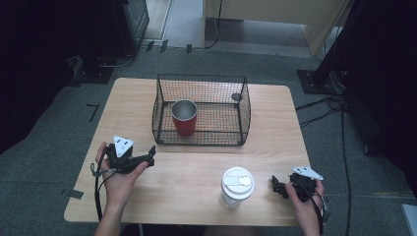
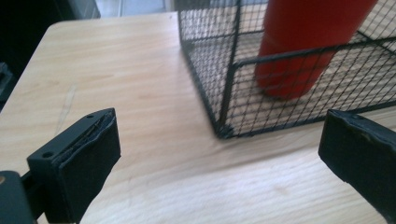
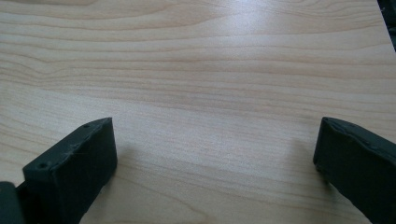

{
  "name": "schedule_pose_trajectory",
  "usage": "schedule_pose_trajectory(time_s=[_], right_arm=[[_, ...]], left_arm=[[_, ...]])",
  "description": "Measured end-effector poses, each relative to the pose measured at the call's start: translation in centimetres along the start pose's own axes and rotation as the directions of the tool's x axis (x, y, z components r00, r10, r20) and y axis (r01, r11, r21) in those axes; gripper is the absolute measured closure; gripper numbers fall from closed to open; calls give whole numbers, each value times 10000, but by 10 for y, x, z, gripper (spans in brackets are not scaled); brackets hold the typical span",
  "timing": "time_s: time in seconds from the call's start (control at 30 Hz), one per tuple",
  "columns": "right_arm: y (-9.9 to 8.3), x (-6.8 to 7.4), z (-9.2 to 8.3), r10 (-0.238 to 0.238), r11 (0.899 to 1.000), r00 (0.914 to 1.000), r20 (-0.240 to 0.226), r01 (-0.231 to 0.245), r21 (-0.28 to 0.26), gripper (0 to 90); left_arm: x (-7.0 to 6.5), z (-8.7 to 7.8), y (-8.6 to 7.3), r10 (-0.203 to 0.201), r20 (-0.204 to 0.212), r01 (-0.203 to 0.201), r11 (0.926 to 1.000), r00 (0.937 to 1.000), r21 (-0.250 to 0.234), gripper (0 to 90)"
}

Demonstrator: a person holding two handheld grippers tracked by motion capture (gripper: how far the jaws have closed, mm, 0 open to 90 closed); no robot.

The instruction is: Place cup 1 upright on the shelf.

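Note:
A black wire basket (image 1: 245, 114) stands on the wooden table (image 1: 187, 172) at the middle back, with a red cup (image 1: 184, 124) upright inside it on the left. A clear cup with a white lid (image 1: 237, 183) stands near the front edge. My left gripper (image 1: 150, 156) is open at the front left, pointing toward the basket. In the left gripper view its jaws (image 2: 219, 140) stand wide apart and hold nothing, with the basket's corner (image 2: 224, 109) and the red cup (image 2: 299, 51) ahead. My right gripper (image 1: 277, 187) is open just right of the lidded cup. Its jaws (image 3: 215, 144) are over bare wood.
The table's front edge runs close under both hands. On the grey floor, cables (image 1: 324, 105) trail at the right and black stand bases (image 1: 314, 81) sit beside the table's back corners. Light wooden furniture (image 1: 275, 12) stands behind.

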State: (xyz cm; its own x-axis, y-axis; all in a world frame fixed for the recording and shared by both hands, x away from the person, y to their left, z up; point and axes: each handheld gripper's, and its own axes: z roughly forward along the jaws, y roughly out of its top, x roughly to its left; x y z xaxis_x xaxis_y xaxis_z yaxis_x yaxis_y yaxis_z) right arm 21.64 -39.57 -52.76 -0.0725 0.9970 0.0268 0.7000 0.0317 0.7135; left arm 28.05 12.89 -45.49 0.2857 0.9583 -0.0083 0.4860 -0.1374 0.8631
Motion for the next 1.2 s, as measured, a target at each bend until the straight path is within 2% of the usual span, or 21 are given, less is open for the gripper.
schedule_pose_trajectory(time_s=[0.33, 0.43, 0.57, 0.7, 0.83, 0.87, 0.97, 1.03, 1.2], right_arm=[[0, 0, 0, -1, 10000, 10000, 2, 1, 4, 0], [0, 0, 0, -3, 10000, 10000, 0, 3, -1, 0], [0, 0, 0, 1, 10000, 10000, 0, -1, 1, 0], [0, 0, 0, 10, 10000, 10000, 0, -10, 4, 0], [-2, 0, -2, 64, 10000, 9999, -113, -65, -36, 0], [-2, -1, -3, 30, 10000, 9999, -170, -31, -69, 0], [-2, -3, -9, 516, 9987, 9962, -708, -511, 86, 0], [-1, -5, -15, 771, 9969, 9937, -812, -779, -64, 0], [3, 0, -30, 700, 9967, 9918, -1068, -740, -332, 0]], left_arm=[[23, -6, -27, -457, -300, 467, 9984, 9985, 327, 0], [33, -10, -35, -796, -339, 810, 9957, 9963, 441, 0], [42, -14, -46, -996, -403, 1019, 9931, 9942, 576, 0], [46, -16, -57, -1003, -393, 1034, 9906, 9942, 893, 0], [47, -16, -66, -764, -292, 795, 9892, 9966, 1232, 0], [47, -17, -67, -766, -283, 796, 9887, 9967, 1272, 0], [48, -17, -69, -777, -280, 808, 9871, 9966, 1382, 0], [49, -17, -71, -638, -298, 676, 9862, 9975, 1514, 0], [55, -16, -75, -521, -440, 594, 9809, 9977, 1855, 0]])
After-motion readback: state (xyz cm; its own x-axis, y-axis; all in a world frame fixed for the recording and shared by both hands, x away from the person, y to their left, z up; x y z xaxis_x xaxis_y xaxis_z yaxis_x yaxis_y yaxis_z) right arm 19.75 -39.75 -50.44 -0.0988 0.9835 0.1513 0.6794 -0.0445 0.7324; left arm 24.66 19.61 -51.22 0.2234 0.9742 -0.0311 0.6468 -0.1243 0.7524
